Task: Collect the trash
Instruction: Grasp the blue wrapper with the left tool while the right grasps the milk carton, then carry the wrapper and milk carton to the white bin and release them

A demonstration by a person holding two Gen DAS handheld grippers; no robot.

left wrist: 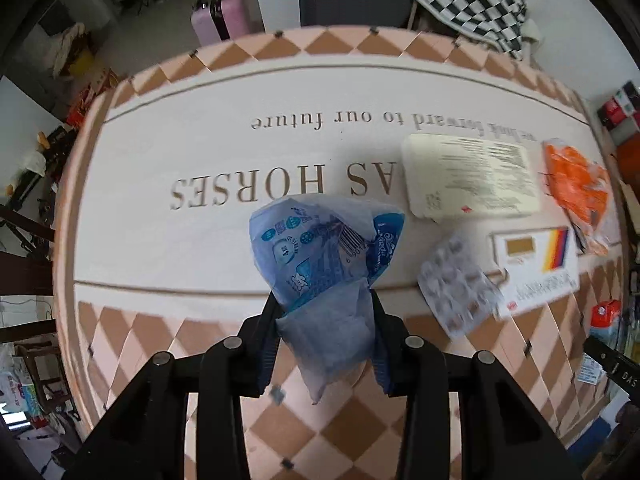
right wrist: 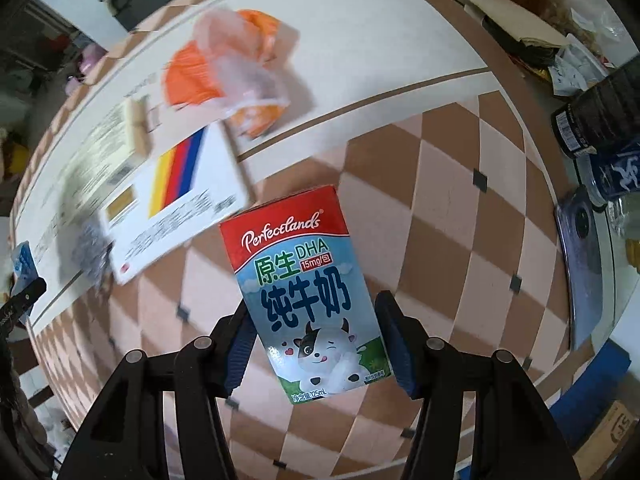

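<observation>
Crumpled blue wrapper (left wrist: 320, 248), red-topped cow-print milk carton (right wrist: 304, 292)

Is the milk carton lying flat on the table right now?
No, the milk carton is up off the table, clamped between the pads of the right gripper.

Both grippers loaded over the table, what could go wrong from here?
1. The left gripper pinches only the lower end of the limp blue wrapper; it may slip out.
2. The milk carton sits tilted in the right gripper; it may twist loose.
3. The blister pack, striped box and orange bag crowd together; the next grab may catch two.
</observation>
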